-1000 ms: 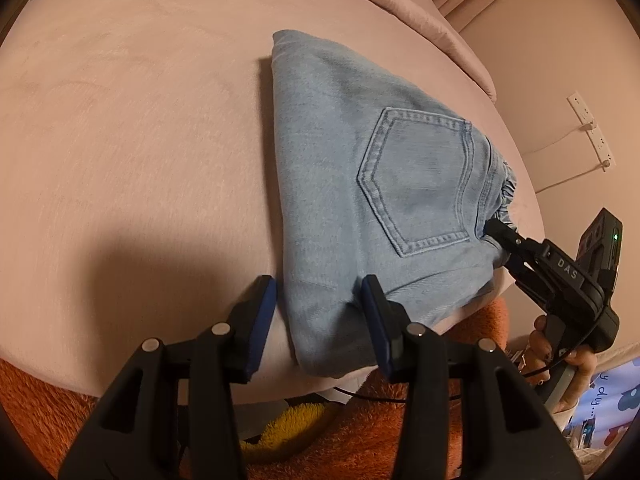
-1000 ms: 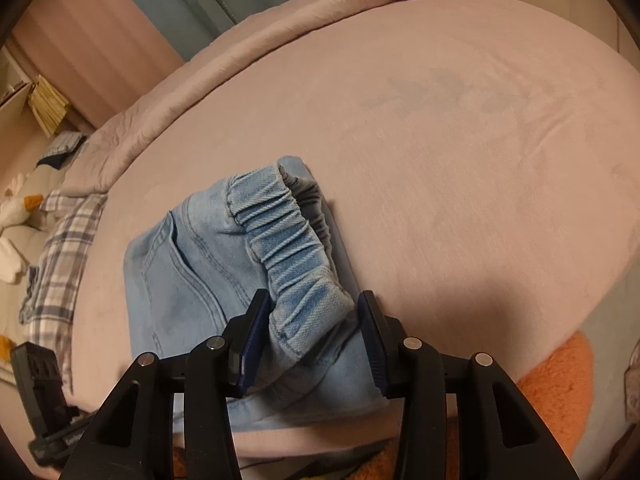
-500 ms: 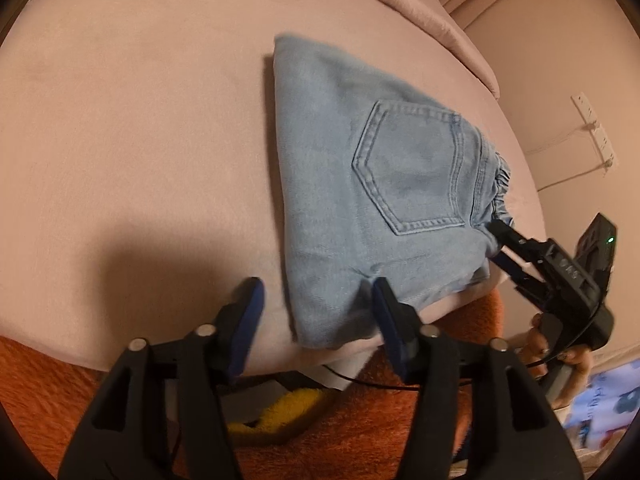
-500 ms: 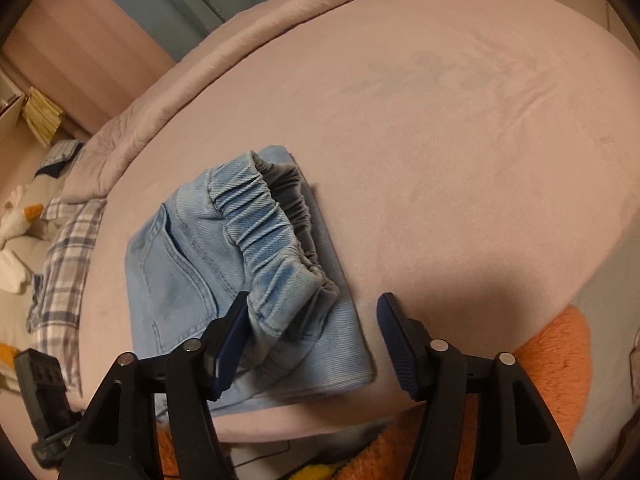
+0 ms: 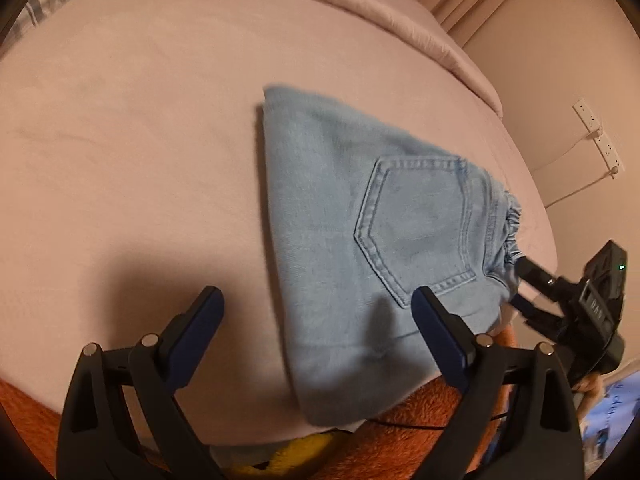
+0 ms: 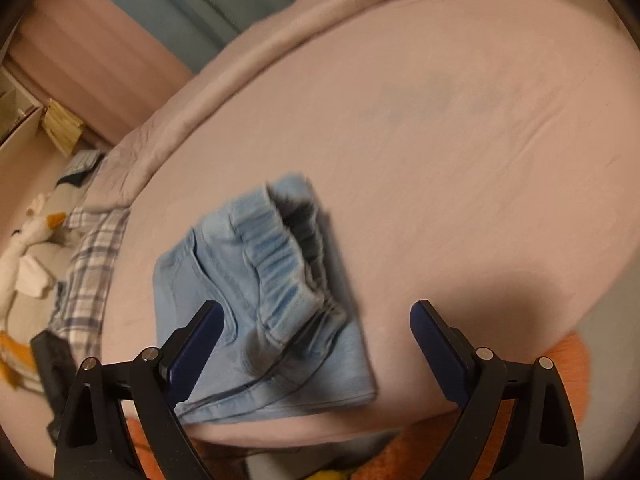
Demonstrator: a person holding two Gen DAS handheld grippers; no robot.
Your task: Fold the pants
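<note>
The folded pants lie at the bed's near edge, beyond both spread-jawed, empty tools, left and right; only the right wrist view shows the elastic waistband.

Pink bed, pink curtains

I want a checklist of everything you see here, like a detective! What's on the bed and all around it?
Surface: pink bed, smooth sheet.
Job's things: pants, light blue denim, folded into a small stack at the bed's near edge, back pocket up, elastic waistband on top.
Clutter: plaid cloth, white plush toy, orange fuzzy fabric below the edge.
Grippers: left gripper open, right gripper open, neither holding anything.
Cables: thin white cord on the wall by the power strip.
Surroundings: pink curtains.
</note>
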